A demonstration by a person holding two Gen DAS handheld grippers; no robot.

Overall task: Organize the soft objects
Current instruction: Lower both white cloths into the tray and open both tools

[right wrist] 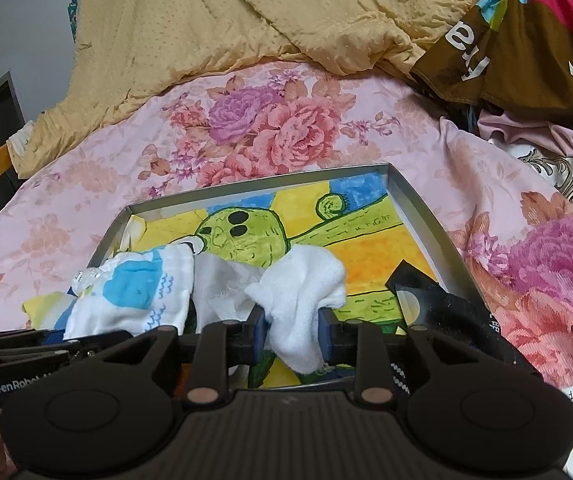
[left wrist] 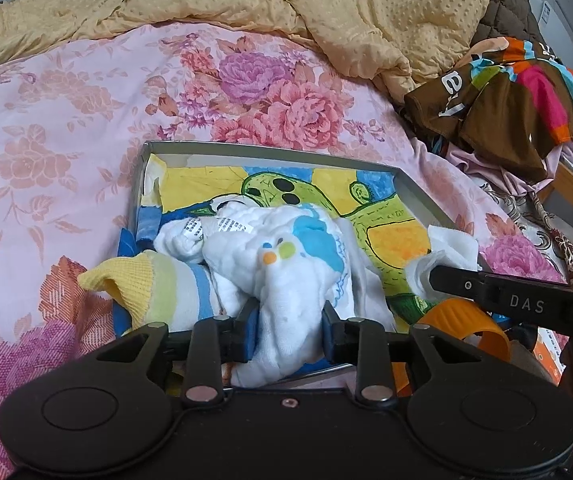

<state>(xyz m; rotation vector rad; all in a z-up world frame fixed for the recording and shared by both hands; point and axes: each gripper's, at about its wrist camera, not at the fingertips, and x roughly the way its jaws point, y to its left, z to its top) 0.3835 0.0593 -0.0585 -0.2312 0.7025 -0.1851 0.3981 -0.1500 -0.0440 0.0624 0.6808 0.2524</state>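
Observation:
A shallow grey-rimmed box (left wrist: 270, 149) with a green cactus drawing inside lies on the floral bed; it also shows in the right wrist view (right wrist: 418, 204). My left gripper (left wrist: 288, 330) is shut on a white cloth with blue print (left wrist: 290, 264), held over the box's near left part; this cloth shows in the right wrist view (right wrist: 142, 292) too. A yellow and blue striped sock (left wrist: 146, 288) lies beside it. My right gripper (right wrist: 292, 338) is shut on a plain white cloth (right wrist: 306, 292), over the box's near edge; it shows in the left wrist view (left wrist: 446, 256).
A pink floral bedsheet (left wrist: 66, 140) covers the bed. A tan quilt (left wrist: 246, 0) is bunched at the back. A brown multicoloured garment (left wrist: 514, 92) lies at the right, over other fabrics. An orange ring (left wrist: 466, 320) sits near the box's right corner.

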